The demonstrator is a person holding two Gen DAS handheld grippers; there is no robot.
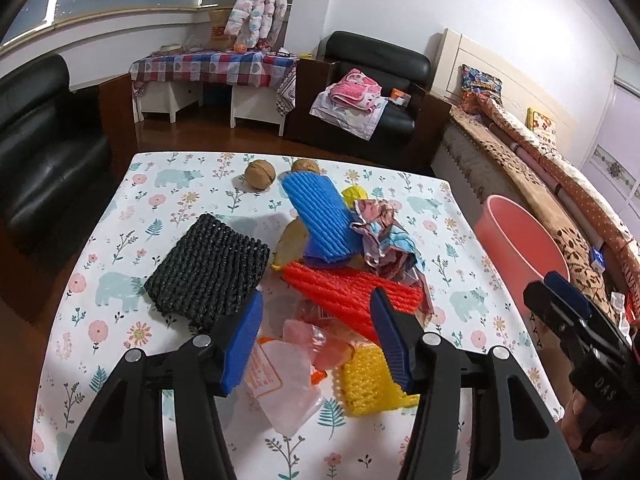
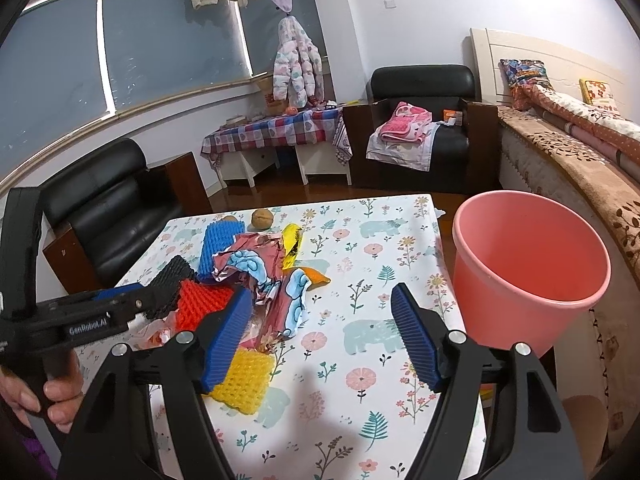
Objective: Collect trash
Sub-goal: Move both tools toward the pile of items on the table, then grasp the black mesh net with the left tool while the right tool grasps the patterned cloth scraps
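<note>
second walnut (image 1: 305, 165) half hidden behind blue foam net (image 1: 320, 216); orange wrapper's (image 1: 262, 368) print unreadable

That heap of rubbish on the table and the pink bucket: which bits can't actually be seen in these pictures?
- Second walnut: left wrist view, lower part hidden behind the blue foam net.
- Pink bucket: left wrist view, base hidden by the table edge and the right hand-held gripper.
- Bucket bottom: right wrist view, its near wall blocks the lowest part.
- Clear wrapper: print too blurred to read.
</note>
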